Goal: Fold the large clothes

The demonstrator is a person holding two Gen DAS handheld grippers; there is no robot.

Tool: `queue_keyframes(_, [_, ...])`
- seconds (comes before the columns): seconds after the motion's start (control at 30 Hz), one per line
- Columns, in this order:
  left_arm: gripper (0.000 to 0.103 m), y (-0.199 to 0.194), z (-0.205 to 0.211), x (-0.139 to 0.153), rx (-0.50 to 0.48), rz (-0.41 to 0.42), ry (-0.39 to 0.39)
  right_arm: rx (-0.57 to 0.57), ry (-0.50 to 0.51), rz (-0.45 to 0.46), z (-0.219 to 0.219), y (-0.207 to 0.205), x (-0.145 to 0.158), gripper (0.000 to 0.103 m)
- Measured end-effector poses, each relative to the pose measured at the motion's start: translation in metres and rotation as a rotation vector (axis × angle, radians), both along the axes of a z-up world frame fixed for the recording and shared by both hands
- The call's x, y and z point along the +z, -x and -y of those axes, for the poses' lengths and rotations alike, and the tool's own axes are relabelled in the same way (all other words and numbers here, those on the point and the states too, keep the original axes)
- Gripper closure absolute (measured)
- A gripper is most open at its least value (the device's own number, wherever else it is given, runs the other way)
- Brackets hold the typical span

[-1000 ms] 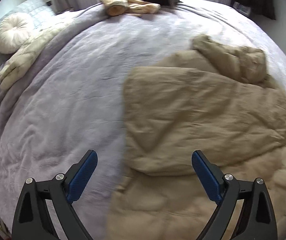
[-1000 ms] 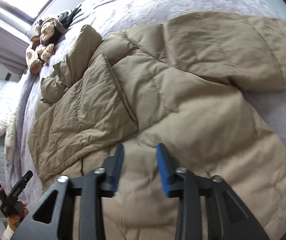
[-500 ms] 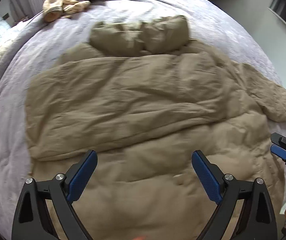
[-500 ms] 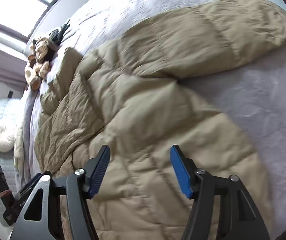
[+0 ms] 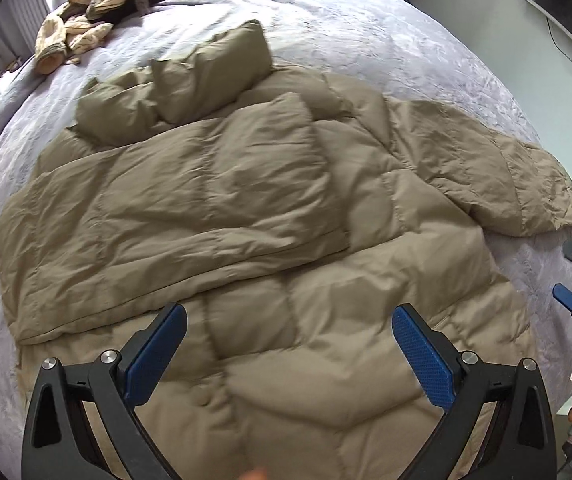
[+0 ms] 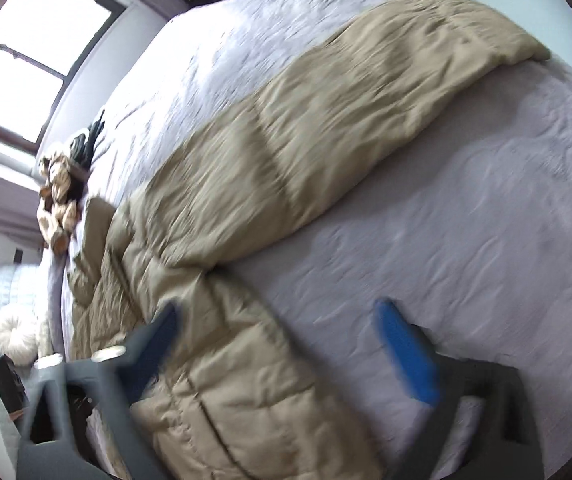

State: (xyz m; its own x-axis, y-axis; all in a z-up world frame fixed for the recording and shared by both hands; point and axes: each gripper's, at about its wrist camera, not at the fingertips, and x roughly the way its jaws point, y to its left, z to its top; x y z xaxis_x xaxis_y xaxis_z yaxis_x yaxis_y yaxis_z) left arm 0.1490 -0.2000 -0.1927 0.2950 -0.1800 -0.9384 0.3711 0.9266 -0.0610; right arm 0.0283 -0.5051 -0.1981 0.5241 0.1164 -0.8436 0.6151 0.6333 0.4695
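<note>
A tan quilted puffer coat point(image 5: 269, 216) lies spread on a pale lilac bedspread point(image 5: 366, 36), one sleeve folded across its body. Above its hem the left gripper point(image 5: 289, 342) hovers, jaws wide and empty. The right gripper point(image 6: 281, 344), its jaws having just opened wide with nothing between them, straddles the coat's edge beneath the outstretched sleeve point(image 6: 326, 120).

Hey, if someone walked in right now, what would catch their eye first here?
A big tan puffer coat sprawled across the lavender bedspread, one sleeve stretched out sideways. At the far edge sits a heap of plush toys.
</note>
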Motion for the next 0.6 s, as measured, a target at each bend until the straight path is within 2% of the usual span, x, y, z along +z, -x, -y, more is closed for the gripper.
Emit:
queue_keyframes(0.1, [0.000, -0.001, 0.013, -0.004, -0.009, -0.010, -0.010, -0.026, -0.032, 0.036, 0.021, 0.004, 0.001, 0.000])
queue_keyframes(0.23, [0.000, -0.002, 0.032, -0.005, -0.024, -0.039, 0.006, -0.067, -0.050, 0.021, 0.049, 0.009, -0.001, 0.000])
queue_keyframes(0.3, [0.000, -0.003, 0.040, -0.005, -0.027, -0.041, 0.009, -0.103, -0.092, 0.028, 0.068, 0.010, -0.005, 0.000])
queue_keyframes(0.43, [0.000, -0.006, 0.051, -0.002, -0.027, -0.045, 0.022, -0.226, -0.214, 0.102, 0.107, 0.017, -0.017, 0.000])
queue_keyframes(0.6, [0.000, -0.008, 0.059, 0.003, -0.022, -0.039, 0.018, -0.348, -0.310, 0.209, 0.148, 0.019, -0.028, 0.000])
